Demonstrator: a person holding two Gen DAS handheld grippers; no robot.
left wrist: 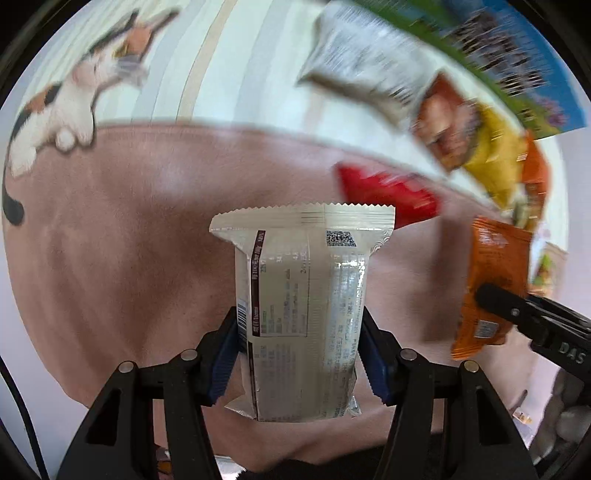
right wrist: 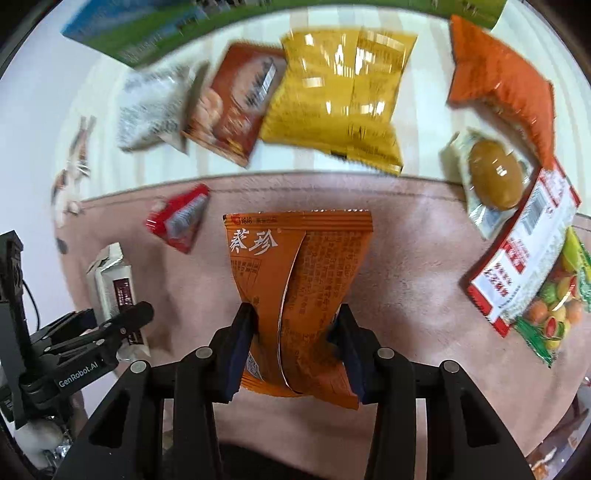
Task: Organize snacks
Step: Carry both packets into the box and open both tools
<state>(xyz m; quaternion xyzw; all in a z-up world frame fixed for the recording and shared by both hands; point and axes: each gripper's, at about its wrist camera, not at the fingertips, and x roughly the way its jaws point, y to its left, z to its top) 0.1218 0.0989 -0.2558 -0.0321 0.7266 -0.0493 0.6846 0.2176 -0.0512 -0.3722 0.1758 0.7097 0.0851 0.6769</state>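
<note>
My left gripper (left wrist: 299,354) is shut on a cream-white snack packet (left wrist: 301,306), held above the pink mat (left wrist: 129,240). My right gripper (right wrist: 293,350) is shut on an orange snack packet (right wrist: 299,288), its blue pads squeezing the wrapper's sides. In the left wrist view the right gripper (left wrist: 532,314) and its orange packet (left wrist: 491,280) show at the right edge. In the right wrist view the left gripper (right wrist: 122,325) and the white packet (right wrist: 114,284) show at the left. A small red packet (right wrist: 179,218) lies on the mat.
Beyond the mat lie a silver-white packet (right wrist: 147,110), a brown packet (right wrist: 236,103), a yellow bag (right wrist: 340,96), an orange bag (right wrist: 506,81), a clear pack with a brown egg (right wrist: 491,177) and a fruit-print bag (right wrist: 535,266). A blue-green box (right wrist: 155,29) stands behind.
</note>
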